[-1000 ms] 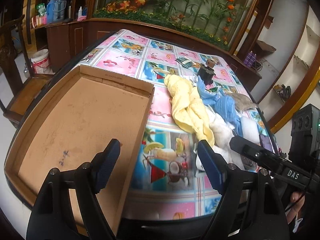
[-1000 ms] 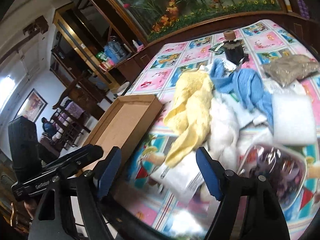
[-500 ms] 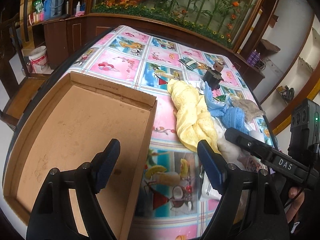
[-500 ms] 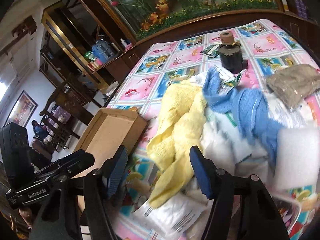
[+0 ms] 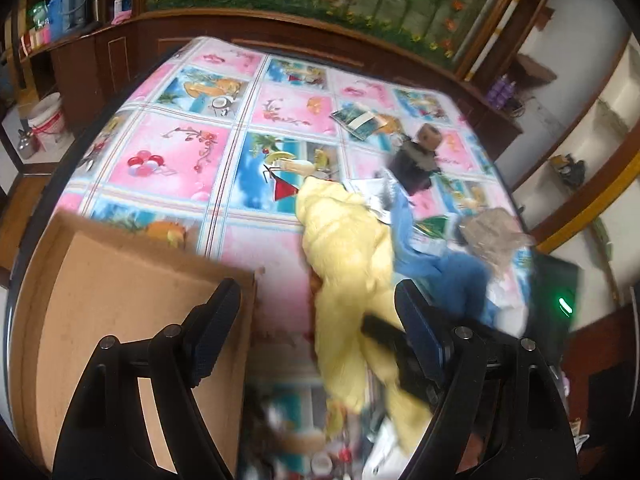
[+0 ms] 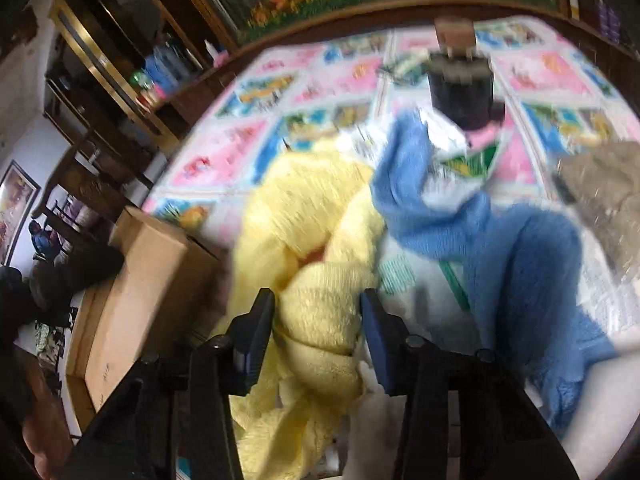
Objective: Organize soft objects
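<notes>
Right wrist view: your right gripper [image 6: 318, 322] jaws are closing around the yellow towel [image 6: 320, 304]; your left gripper [image 5: 318, 326] jaws stand wide, empty.

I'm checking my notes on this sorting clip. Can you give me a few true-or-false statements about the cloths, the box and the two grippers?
1. A fold of the yellow towel lies between the right gripper's closing fingers. True.
2. The cardboard box already holds the blue cloth. False: the box is empty; the blue cloth lies on the table beside the yellow towel.
3. The left gripper grips the yellow towel. False: it is open, with nothing between its fingers.
4. A dark bottle stands beyond the cloths. True.
</notes>
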### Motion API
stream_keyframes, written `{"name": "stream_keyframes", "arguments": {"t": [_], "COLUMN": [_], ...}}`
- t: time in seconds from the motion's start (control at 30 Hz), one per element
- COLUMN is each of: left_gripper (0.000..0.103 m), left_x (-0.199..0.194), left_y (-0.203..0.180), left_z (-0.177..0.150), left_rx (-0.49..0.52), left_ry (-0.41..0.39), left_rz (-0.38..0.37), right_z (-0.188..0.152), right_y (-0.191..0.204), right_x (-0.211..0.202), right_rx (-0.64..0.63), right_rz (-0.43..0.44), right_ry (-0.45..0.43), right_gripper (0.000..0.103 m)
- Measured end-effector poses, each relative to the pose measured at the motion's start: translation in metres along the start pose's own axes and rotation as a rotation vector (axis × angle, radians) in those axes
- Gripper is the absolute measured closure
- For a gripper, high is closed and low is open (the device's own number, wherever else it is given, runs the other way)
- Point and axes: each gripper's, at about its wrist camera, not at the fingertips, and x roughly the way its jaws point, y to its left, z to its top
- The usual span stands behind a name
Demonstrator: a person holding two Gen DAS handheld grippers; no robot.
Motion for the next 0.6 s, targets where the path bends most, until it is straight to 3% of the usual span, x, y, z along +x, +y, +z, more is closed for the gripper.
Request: {"name": "stream_keyframes", "arguments": {"t": [0.2,0.23,0.33,0.6], "left_gripper": [0.028,0.032,0.059,0.064], "left_x": [0.056,0.065,0.082,0.021], "left_y": [-0.014,-0.018,-0.021,0.003], "left_z": [0.022,0.022,0.018,0.007], "left_rx": [0.01,0.02,0.044,-0.088], "left_ry": [0.099,0.112,0.147,0.019], "left_rz": [-0.002,0.007,0.038,-0.059], "right_z": [0.0,-0.001,-0.002,-0.003], "right_y": [-0.007,-0.008,-0.009,-0.009], "right_x": [-0.004,-0.006,-0.01,-0.02], "right_rx": [-0.007,-0.003,-0.001,0.003], "right_rz": [0.031,0.036,0.043,0.103], "right_ry": [0.002,-0.005,-0.016,-0.059], "right_gripper": [0.065,0.065,0.065,0.065]}}
